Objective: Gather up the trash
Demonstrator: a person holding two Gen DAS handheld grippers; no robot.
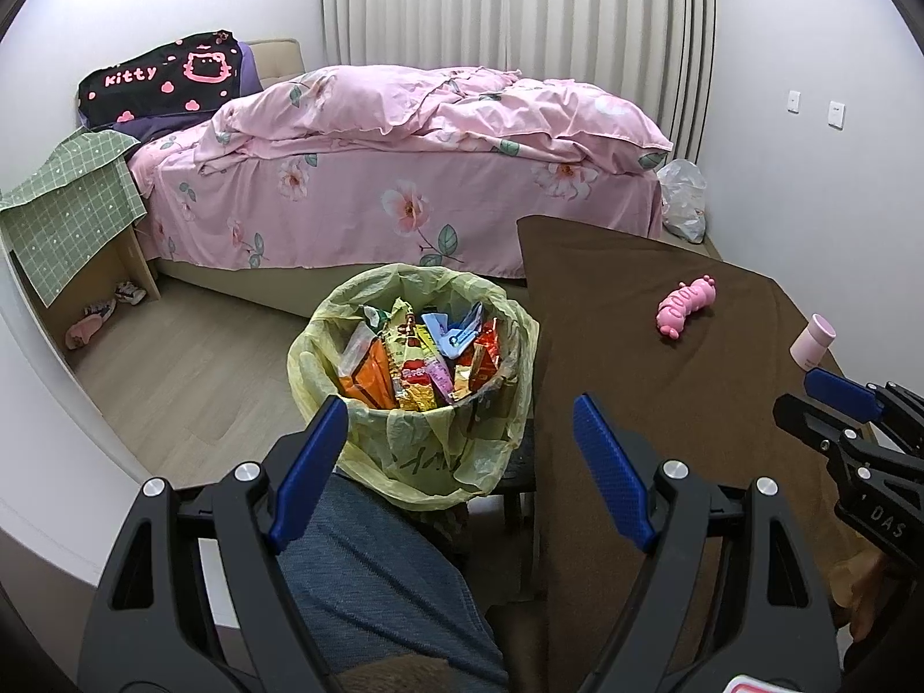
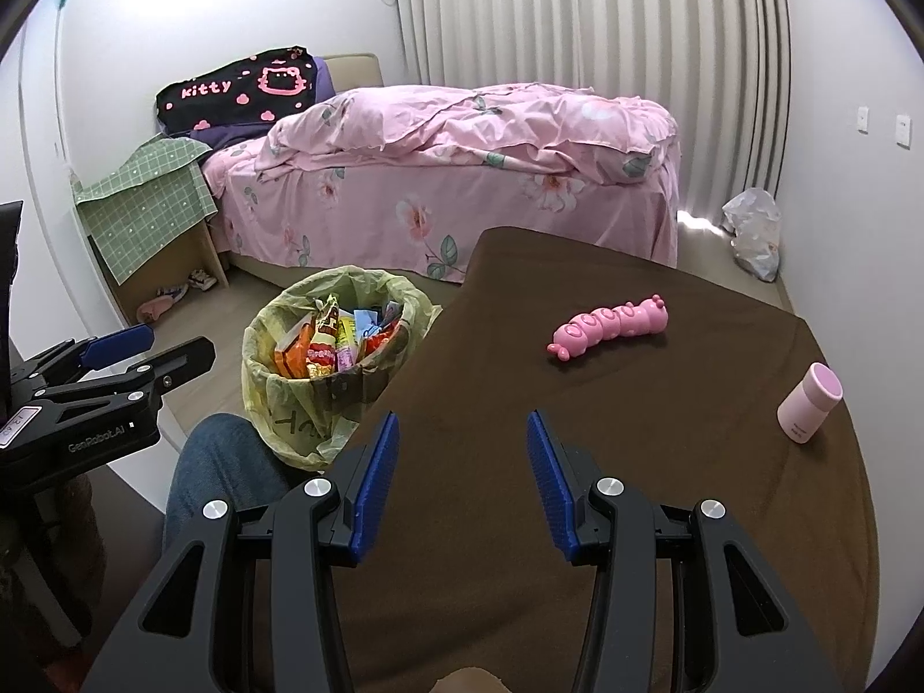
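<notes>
A bedroom with white walls and pale pleated curtains holds a bed under a pink flowered quilt at the far side. At the far left a small cabinet draped in green checked cloth stands beside the bed, with shoes on the floor under it. A black cushion with pink lettering lies at the head of the bed.

The left gripper hangs over the person's knee in blue denim, its jaws spread wide with nothing between them. Just beyond its fingertips stands the trash bin, lined with a yellow bag and filled to the rim with bright snack wrappers. The bin sits on the floor, touching the left edge of the bench, which is covered in brown cloth.

The right gripper is held above the near part of the bench, its jaws standing apart and empty. Farther out on the cloth lies a pink caterpillar toy, and well to its right, near the bench's right edge, stands a small pink container. On the floor at the far right, by the curtain, sits a crumpled clear plastic bag.
</notes>
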